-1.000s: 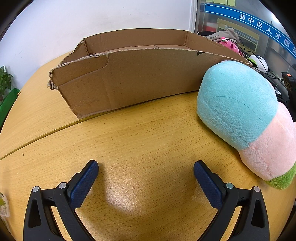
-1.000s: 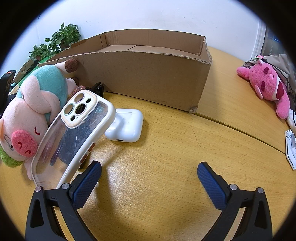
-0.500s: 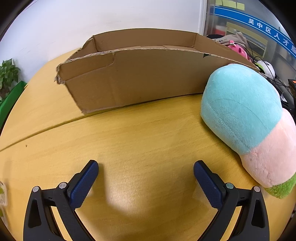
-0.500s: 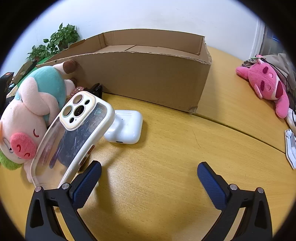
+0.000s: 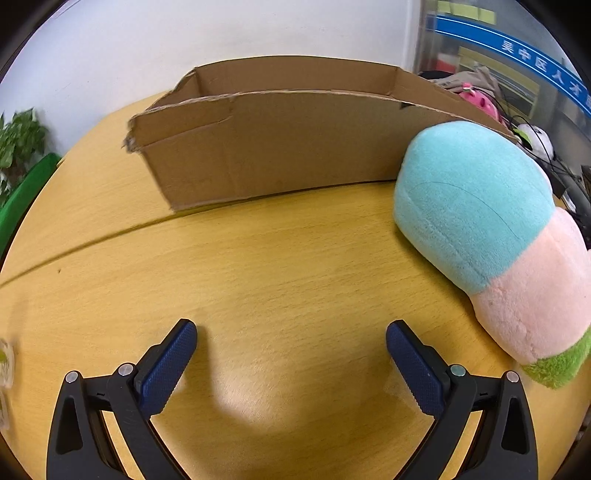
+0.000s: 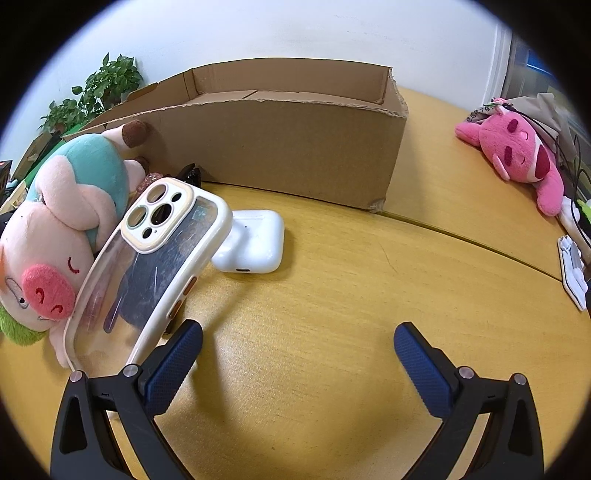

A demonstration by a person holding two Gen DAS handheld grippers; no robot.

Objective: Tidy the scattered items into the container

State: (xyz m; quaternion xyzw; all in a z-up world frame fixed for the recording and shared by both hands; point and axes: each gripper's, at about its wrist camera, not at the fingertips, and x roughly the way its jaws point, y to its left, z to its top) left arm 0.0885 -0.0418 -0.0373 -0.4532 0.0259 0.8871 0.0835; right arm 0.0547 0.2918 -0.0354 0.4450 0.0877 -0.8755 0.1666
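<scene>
— What are your tongs doing?
— My left tongs (image 5: 291, 363) and right tongs (image 6: 297, 365) are spread, ribbed blue pads over bare wooden counter (image 6: 332, 314).
— And nearby?
— A glossy phone case (image 6: 147, 266) leans on a fuzzy plush pig (image 6: 55, 229); a smooth white earbud case (image 6: 255, 242) lies before the corrugated cardboard box (image 6: 280, 147).

1. You face a plain white wall (image 6: 295, 29) that runs behind the whole scene.
2. The wooden tabletop (image 6: 332, 295) under you is yellow-brown and rounded at its far edge, with a dark seam (image 6: 480, 242) crossing it.
3. To your left a green potted plant (image 6: 99, 88) stands against the wall.
4. To your right a glass panel with a blue band (image 5: 517, 51) of white characters meets the wall at a white frame (image 6: 498, 62).
5. Light is even and bright; soft shadows fall on the wood close to you.
</scene>
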